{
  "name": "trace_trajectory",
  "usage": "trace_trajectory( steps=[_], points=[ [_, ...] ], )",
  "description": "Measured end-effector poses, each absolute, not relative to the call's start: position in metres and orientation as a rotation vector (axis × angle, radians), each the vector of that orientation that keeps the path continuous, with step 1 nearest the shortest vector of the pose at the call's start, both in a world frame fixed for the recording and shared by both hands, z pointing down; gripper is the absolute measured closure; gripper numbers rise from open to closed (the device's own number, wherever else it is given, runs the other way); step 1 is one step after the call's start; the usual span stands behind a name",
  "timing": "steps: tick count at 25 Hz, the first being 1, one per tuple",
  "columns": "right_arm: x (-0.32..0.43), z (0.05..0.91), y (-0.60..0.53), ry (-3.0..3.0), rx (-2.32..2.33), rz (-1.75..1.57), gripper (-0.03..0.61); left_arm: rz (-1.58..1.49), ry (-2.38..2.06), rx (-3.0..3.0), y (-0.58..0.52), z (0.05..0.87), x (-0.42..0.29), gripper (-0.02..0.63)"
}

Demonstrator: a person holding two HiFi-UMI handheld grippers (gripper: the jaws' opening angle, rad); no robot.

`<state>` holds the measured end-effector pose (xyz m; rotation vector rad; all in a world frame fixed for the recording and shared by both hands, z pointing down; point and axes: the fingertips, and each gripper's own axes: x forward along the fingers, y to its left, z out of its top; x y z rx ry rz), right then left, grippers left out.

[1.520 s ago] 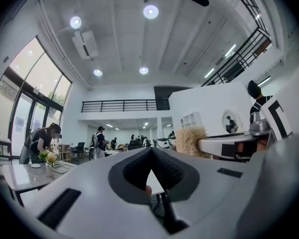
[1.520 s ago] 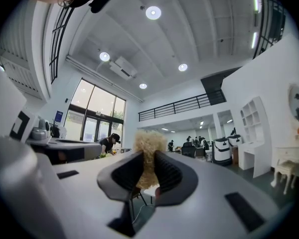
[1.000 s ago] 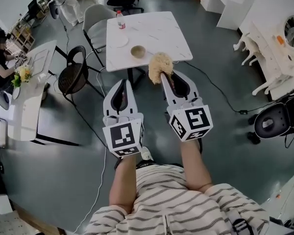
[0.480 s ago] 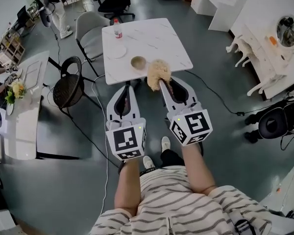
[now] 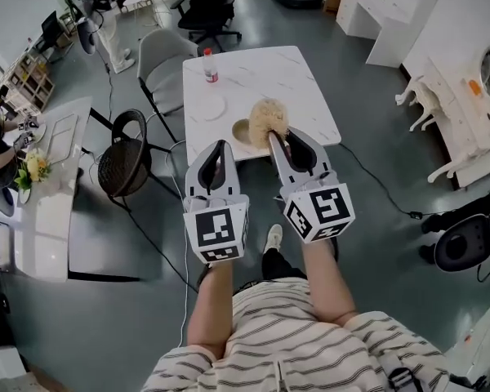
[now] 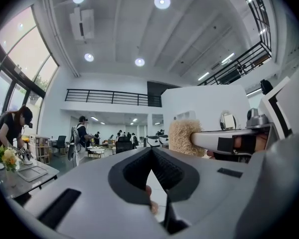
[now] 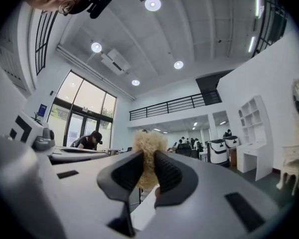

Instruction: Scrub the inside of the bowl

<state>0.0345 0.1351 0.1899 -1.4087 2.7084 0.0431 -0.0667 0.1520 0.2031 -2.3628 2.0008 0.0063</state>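
Striped shirt [image 5: 310, 341]; grey left tongs [image 5: 221, 143] and right tongs [image 5: 271, 135] bear marker cubes [image 5: 216, 229].

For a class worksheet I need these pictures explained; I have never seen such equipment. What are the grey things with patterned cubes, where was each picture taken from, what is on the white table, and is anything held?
No robot here: a person holds a two-jaw gripper in each hand. The head view comes from a camera on the person's head, looking down; the other two come from cameras riding on each gripper. The left gripper is shut and empty. The right gripper pinches a fluffy tan scrubber. On the white table stand a bowl, a plate and a bottle.
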Motion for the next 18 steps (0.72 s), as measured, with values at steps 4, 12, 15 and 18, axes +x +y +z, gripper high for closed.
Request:
trace_trajectory(
  steps=[4, 12, 15, 18],
  points=[
    [0.033, 0.180, 0.077, 2.711, -1.378, 0.043, 0.503, 0.013, 2.010, -2.363, 0.092, 0.193, -0.067, 0.611],
    [0.031, 0.177, -0.027, 2.727, -1.315, 0.021, 0.503, 0.023, 2.034, -2.356, -0.013, 0.189, -0.061, 0.611],
    [0.035, 0.180, -0.057, 2.729, -1.300, 0.005, 0.503, 0.008, 2.047, -2.344, -0.043, 0.193, -0.058, 0.611],
    [0.036, 0.184, -0.083, 2.725, -1.295, -0.024, 0.503, -0.006, 2.059, -2.348, -0.064, 0.199, -0.056, 0.611]
  ],
)
